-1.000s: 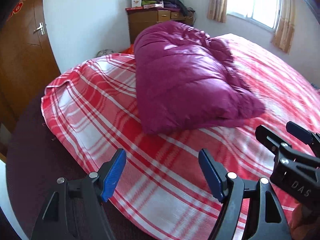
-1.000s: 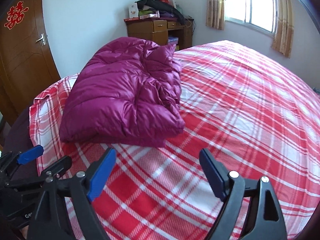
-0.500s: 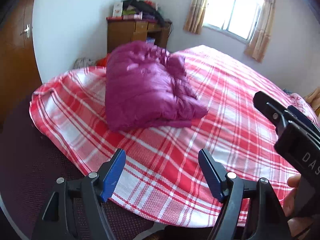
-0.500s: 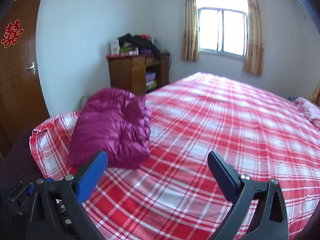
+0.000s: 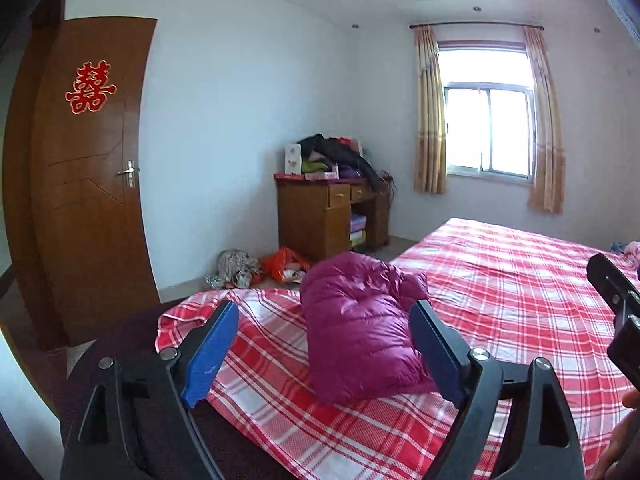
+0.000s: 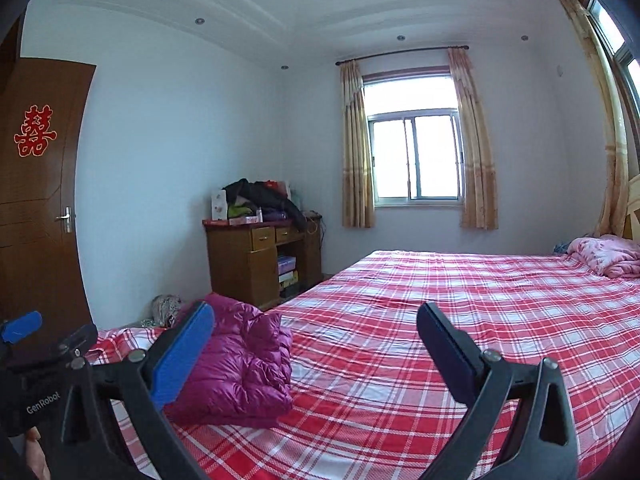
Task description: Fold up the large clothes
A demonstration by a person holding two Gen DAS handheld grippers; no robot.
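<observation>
A folded magenta puffer jacket (image 5: 360, 332) lies on the near left corner of the bed with the red and white plaid sheet (image 5: 520, 292). My left gripper (image 5: 324, 344) hovers well back from it, its jaws opening, with nothing held between its blue pads. In the right wrist view the jacket (image 6: 244, 364) sits low at the left, partly behind one blue pad. My right gripper (image 6: 316, 344) stands wide open over the sheet (image 6: 440, 300) and holds nothing. Each gripper shows at the edge of the other's view.
A wooden desk (image 5: 320, 216) piled with clothes and boxes stands against the far wall. Bags and cloth (image 5: 260, 266) lie on the floor beside it. A brown door (image 5: 88, 184) is at the left, a curtained window (image 6: 416, 156) at the back. A pink blanket (image 6: 604, 256) lies at the bed's far right.
Both grippers rose and tilted up from looking down at the bed to nearly level, pulling back from the jacket, which now looks smaller. Both jaws widened.
</observation>
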